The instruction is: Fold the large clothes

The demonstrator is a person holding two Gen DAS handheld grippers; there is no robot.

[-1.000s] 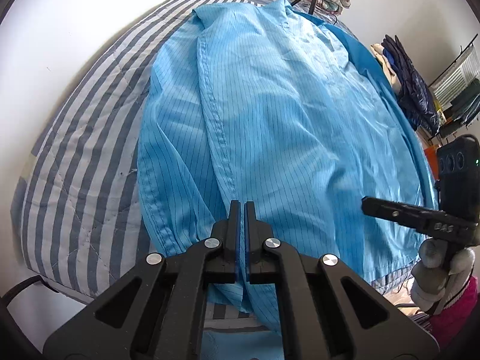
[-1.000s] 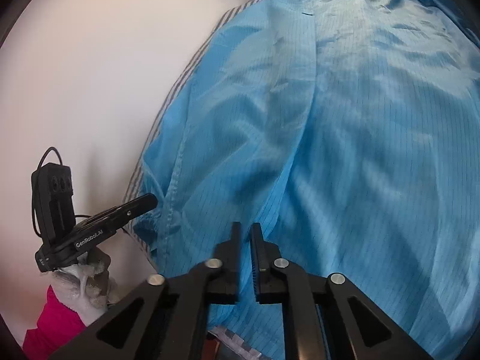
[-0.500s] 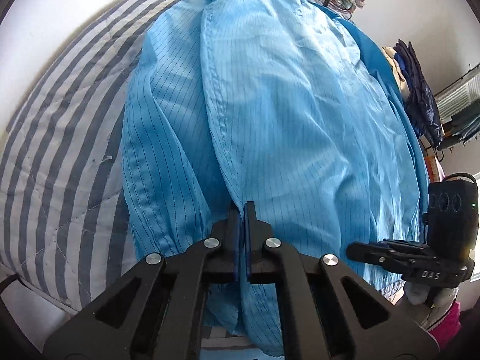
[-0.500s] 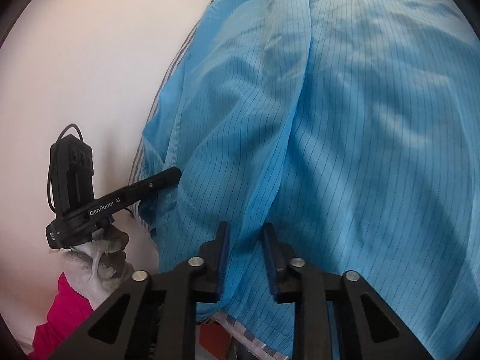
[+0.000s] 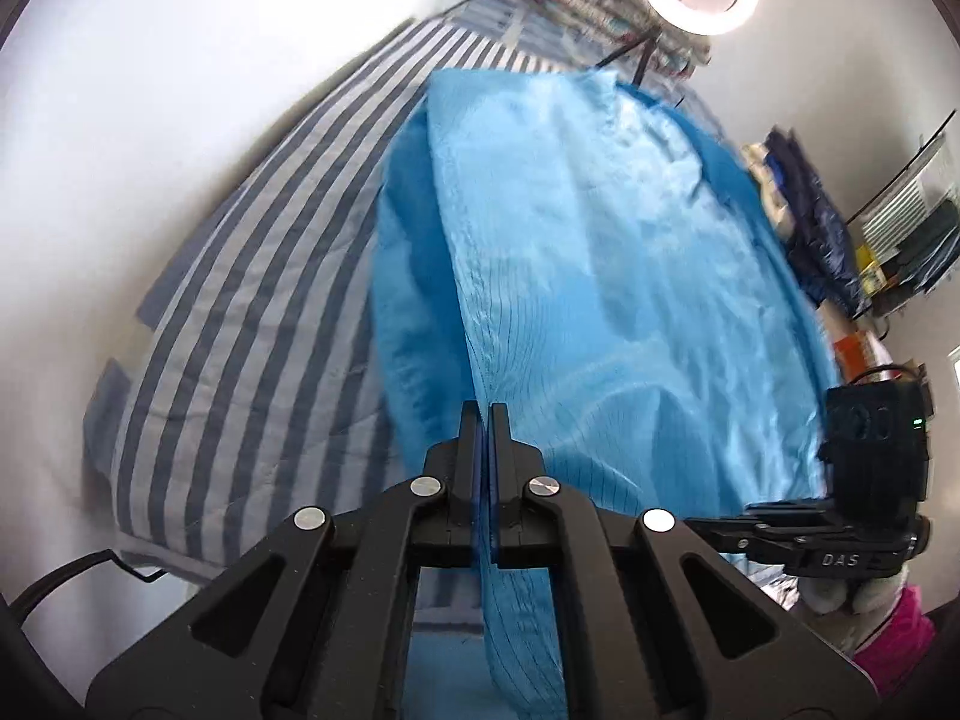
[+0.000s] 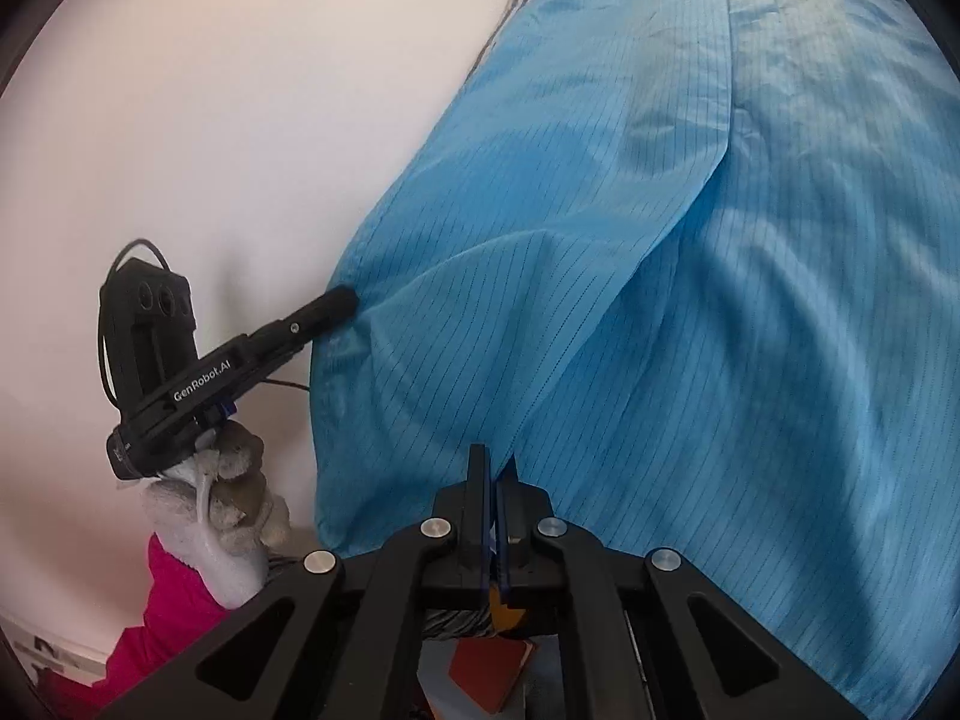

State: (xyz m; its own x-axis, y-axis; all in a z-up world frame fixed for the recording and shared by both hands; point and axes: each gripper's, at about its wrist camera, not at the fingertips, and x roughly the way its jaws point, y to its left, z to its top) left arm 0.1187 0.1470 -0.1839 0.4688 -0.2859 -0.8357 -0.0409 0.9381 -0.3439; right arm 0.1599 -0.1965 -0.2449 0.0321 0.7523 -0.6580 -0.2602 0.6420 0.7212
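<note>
The left gripper (image 5: 485, 414) has its fingers (image 5: 467, 450) pressed on the near edge of the blue garment (image 5: 600, 300), which lies spread over the striped bed cover (image 5: 252, 312) and is raised at this edge. More to the right, the right gripper (image 6: 493, 468) pinches the same edge, its fingers (image 6: 477, 492) closed on the cloth.

Left gripper (image 5: 482, 420) and right gripper (image 6: 493, 465) are both clamped tight, each carried in a gloved hand (image 6: 222, 504).
</note>
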